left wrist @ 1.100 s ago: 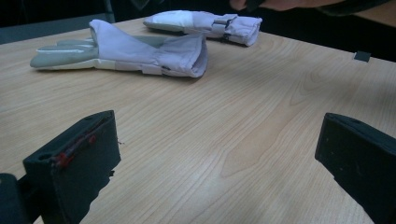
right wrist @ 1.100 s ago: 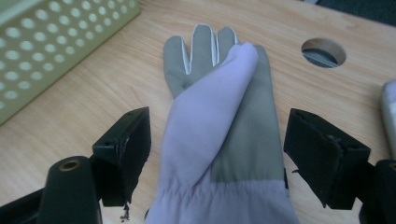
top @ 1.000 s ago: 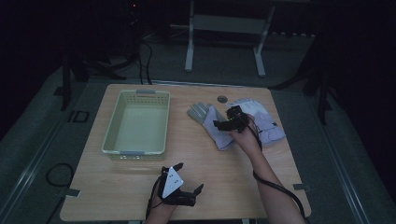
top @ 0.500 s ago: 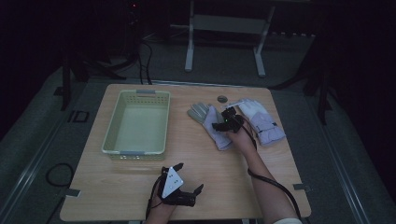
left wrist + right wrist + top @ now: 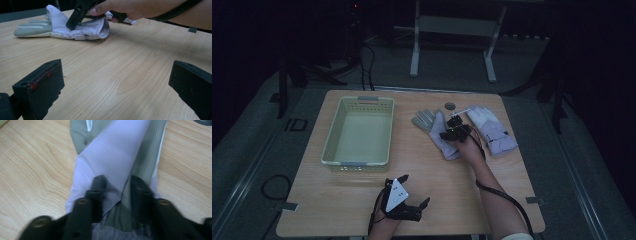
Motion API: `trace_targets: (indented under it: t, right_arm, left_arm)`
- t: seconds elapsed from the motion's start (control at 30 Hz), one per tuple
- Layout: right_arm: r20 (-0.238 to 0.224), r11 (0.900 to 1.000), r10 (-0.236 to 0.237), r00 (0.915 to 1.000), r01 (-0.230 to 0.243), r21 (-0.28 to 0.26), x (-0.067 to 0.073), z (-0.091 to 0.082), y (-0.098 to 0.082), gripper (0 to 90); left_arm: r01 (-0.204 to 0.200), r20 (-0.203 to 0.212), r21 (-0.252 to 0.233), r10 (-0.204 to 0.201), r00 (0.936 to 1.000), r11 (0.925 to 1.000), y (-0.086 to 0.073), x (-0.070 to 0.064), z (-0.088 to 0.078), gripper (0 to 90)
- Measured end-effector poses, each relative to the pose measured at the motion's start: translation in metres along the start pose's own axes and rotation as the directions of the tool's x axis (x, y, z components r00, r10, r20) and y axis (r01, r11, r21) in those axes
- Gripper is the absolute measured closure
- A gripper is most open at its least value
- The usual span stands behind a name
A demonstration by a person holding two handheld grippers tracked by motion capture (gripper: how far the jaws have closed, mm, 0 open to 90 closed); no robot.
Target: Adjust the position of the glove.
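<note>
Lilac cloth now sits pinched between the right tongs (image 5: pixel 117 187): their jaws have just been closing, and the cuff end of the nearer glove (image 5: pixel 438 131) bunches up between them (in the right gripper view the fabric creases at the jaw tips). A second ago those jaws stood wider above the same glove, so the grasp looks made, and lifting it toward the basket (image 5: pixel 358 162) seems the likely next step. The glove lies right of centre in the high view, flat on the bench (image 5: pixel 427 200). The left tongs (image 5: pixel 414 200) rest wide and empty at the lower middle. Count: two gloves, the second (image 5: pixel 493 132) just right of the first, one basket, one small dark disc (image 5: pixel 450 105).
</note>
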State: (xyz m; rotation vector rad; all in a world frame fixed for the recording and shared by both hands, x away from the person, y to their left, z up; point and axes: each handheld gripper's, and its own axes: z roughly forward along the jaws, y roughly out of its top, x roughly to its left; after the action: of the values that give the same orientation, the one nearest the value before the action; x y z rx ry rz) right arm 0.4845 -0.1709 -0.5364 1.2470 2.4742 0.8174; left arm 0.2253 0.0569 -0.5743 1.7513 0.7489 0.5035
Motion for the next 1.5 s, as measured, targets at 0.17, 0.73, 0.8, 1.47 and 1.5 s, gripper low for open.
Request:
trace_targets:
  t: [0.17, 0.73, 0.8, 1.47, 1.5]
  right_arm:
    - [0.01, 0.997, 0.078, 0.9969, -0.078, -0.03, 0.005, -0.011, 0.002, 84.0]
    - [0.065, 0.97, 0.196, 0.9784, -0.184, -0.161, 0.066, -0.068, -0.006, 85.5]
    - [0.086, 0.961, 0.223, 0.9709, -0.205, -0.186, 0.074, -0.08, -0.009, 85.6]
    - [0.109, 0.94, 0.332, 0.9371, -0.319, -0.116, 0.115, -0.031, -0.035, 78.6]
    - [0.112, 0.94, 0.334, 0.9359, -0.322, -0.114, 0.114, -0.026, -0.037, 76.4]
  left_arm:
    - [0.003, 0.002, 0.0, -0.003, 1.0, 1.0, 0.0, 0.0, 0.0, 0.0]
    - [-0.002, -0.002, -0.007, 0.002, 1.0, 1.0, 0.0, 0.0, 0.0, 0.0]
    - [-0.004, -0.003, -0.007, 0.004, 1.0, 1.0, 0.0, 0.0, -0.001, 0.0]
    - [-0.015, -0.007, -0.01, 0.015, 0.9999, 0.9998, 0.0, -0.002, -0.001, 0.0]
    - [-0.017, -0.007, -0.01, 0.017, 0.9998, 0.9998, 0.0, -0.002, -0.001, 0.0]
